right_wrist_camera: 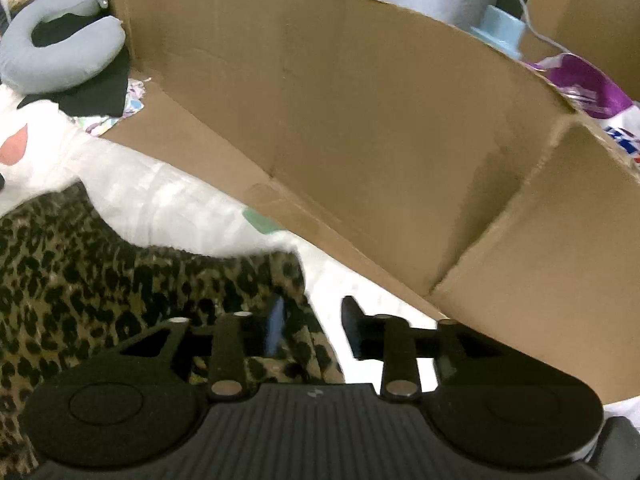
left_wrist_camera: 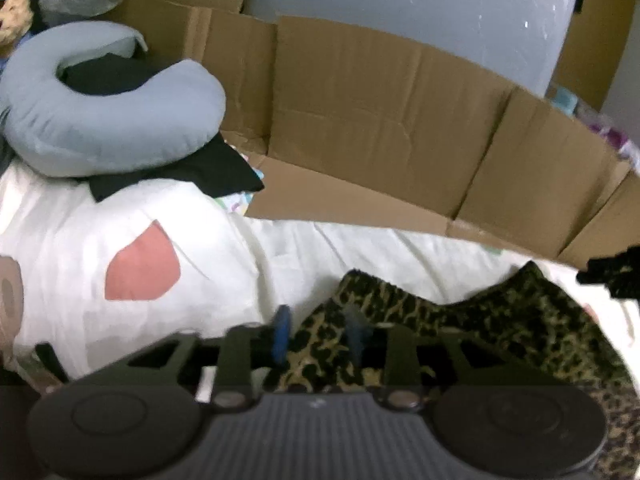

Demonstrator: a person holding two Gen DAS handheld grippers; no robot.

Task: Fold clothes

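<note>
A leopard-print garment (left_wrist_camera: pixel 480 320) lies crumpled on a white bed cover (left_wrist_camera: pixel 360 248), stretched between the two grippers. The left gripper (left_wrist_camera: pixel 320 336) has its blue-padded fingers (left_wrist_camera: pixel 281 332) spread apart, with a fold of the print lying between them; whether they touch the cloth cannot be told. In the right wrist view the same garment (right_wrist_camera: pixel 100 280) fills the lower left, and the right gripper (right_wrist_camera: pixel 312 328) stands released, one finger over the garment's edge and the other over the white cover. Only the left view shows a large white pillow with a pink patch (left_wrist_camera: pixel 140 264) close up, and the grey U-shaped neck pillow (left_wrist_camera: pixel 112 120) resting on black cloth (left_wrist_camera: pixel 200 168). Only the right view shows a purple package (right_wrist_camera: pixel 592 88) and a light blue object (right_wrist_camera: pixel 500 32) behind the cardboard wall (right_wrist_camera: pixel 360 120). Blue and red print shows on white packaging at the right edge, but it is too blurred to read.
</note>
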